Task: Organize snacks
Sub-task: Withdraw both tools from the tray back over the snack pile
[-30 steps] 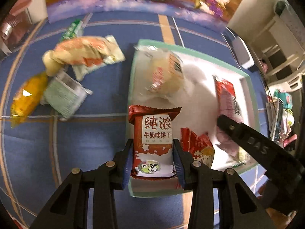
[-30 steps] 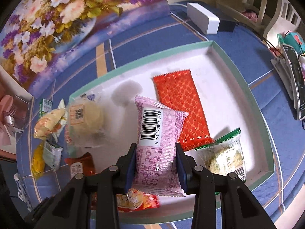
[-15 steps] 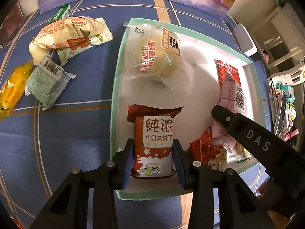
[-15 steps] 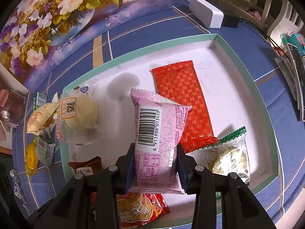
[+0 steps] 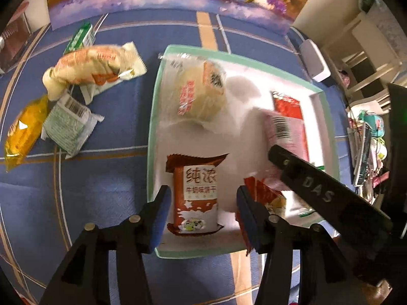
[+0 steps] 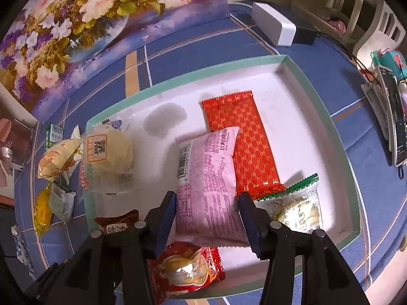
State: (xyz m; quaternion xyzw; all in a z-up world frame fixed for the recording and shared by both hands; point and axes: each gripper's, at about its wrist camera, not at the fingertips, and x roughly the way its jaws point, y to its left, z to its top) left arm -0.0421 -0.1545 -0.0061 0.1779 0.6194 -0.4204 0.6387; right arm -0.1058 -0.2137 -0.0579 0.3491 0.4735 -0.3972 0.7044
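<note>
The brown biscuit pack (image 5: 195, 198), printed with white Chinese lettering and a milk splash, lies flat in the near left corner of the tray (image 5: 152, 137), long axis running away from the camera, crimped top end farthest. The left tool (image 5: 202, 214) straddles it; its jaws have just been opening and now stand clear of both pack sides. The pink pack (image 6: 207, 185), barcode along its left edge, lies mid-tray, long axis likewise away from the camera, overlapping the red wafer pack (image 6: 239, 137). The right tool (image 6: 207, 217) has just been opening too; its pads appear off the wrapper. Bare tray floor remains at the far right corner. Four packs lie on the blue worktop (image 5: 101, 190) left of the tray.
</note>
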